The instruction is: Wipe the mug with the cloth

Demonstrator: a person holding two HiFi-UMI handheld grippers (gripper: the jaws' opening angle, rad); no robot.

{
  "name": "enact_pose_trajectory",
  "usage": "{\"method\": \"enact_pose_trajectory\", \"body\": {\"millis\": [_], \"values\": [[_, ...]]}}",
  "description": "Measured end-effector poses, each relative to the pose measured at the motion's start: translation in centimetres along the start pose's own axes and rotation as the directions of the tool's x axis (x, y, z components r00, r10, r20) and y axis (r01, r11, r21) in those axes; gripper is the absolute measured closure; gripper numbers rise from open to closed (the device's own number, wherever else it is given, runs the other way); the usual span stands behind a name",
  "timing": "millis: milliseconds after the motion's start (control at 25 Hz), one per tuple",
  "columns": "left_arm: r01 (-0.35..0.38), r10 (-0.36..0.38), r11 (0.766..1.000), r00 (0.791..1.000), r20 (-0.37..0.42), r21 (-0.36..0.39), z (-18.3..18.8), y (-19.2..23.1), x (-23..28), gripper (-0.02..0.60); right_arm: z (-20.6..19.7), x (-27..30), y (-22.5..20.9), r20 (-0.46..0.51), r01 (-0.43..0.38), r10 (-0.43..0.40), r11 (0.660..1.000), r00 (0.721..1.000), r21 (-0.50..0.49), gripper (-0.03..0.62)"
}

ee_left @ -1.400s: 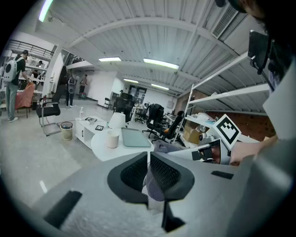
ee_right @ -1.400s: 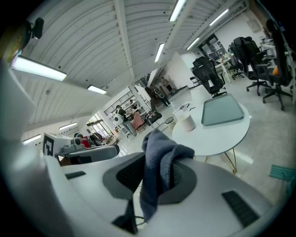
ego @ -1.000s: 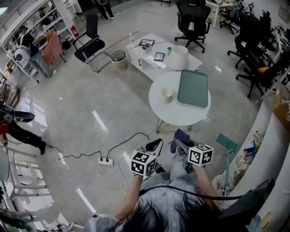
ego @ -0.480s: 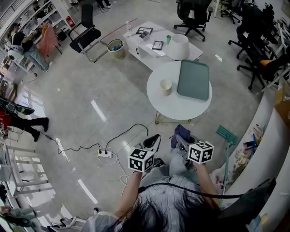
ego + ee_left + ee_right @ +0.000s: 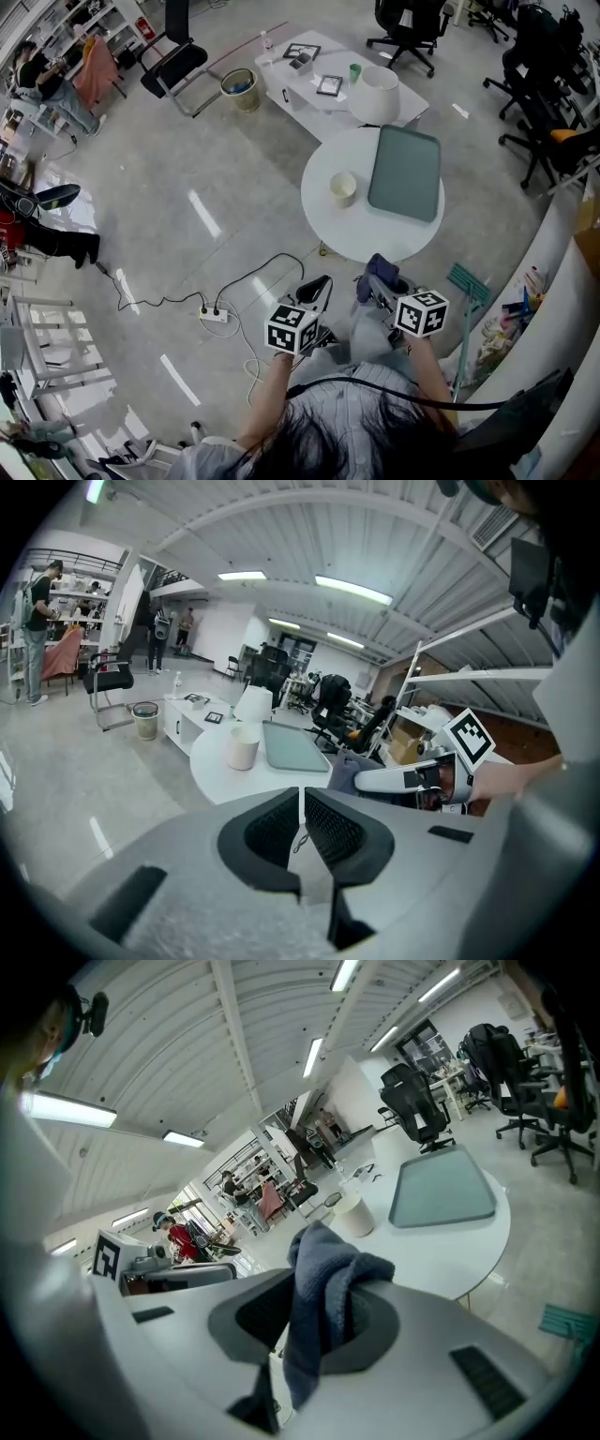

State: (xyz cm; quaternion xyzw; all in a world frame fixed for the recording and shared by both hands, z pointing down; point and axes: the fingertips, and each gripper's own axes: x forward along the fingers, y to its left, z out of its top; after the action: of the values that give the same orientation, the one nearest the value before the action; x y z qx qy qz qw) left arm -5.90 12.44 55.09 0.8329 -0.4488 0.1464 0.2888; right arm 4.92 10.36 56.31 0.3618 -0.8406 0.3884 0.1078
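Fingers of right gripper (image 5: 317,1312) pinch the cloth (image 5: 328,1265); left gripper (image 5: 302,810) closed, empty (mug (image 5: 343,188) well apart)

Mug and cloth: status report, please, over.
Left hand-held gripper shut, empty. Right hand-held gripper shut on cloth. Mug on round table beside tray, not yet wiped. Nothing blocking it.

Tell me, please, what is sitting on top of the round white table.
On the round white table stand a cream mug and, beside it but apart, a flat grey-green tray. Anything lying beneath the tray is covered and cannot be seen.
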Motion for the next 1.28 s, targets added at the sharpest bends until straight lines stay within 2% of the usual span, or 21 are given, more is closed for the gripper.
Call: {"method": "enact_pose_trajectory", "body": {"millis": [280, 600, 840, 1280], "values": [[-0.068, 0.068, 0.998, 0.998, 0.008, -0.020, 3.6, 3.0, 3.4, 0.549, 3.8, 2.1, -3.7, -0.041, -0.028, 0.028, 1.000, 0.999, -0.008, 0.514], [-0.175, 0.176, 0.983, 0.984, 0.018, -0.053, 7.6, 6.4, 5.8, 0.549, 8.9, 3.8, -8.7, -0.074, -0.037, 0.035, 0.999, 0.997, -0.034, 0.514], [-0.228, 0.228, 0.973, 0.974, 0.014, -0.024, 9.4, 7.1, 7.2, 0.549, 11.5, 5.2, -11.0, -0.089, -0.072, 0.067, 0.996, 0.994, -0.050, 0.514], [-0.247, 0.248, 0.967, 0.968, 0.018, -0.058, 10.7, 8.8, 7.7, 0.549, 15.1, 7.2, -11.6, -0.120, -0.105, 0.092, 0.989, 0.988, -0.107, 0.514]]}}
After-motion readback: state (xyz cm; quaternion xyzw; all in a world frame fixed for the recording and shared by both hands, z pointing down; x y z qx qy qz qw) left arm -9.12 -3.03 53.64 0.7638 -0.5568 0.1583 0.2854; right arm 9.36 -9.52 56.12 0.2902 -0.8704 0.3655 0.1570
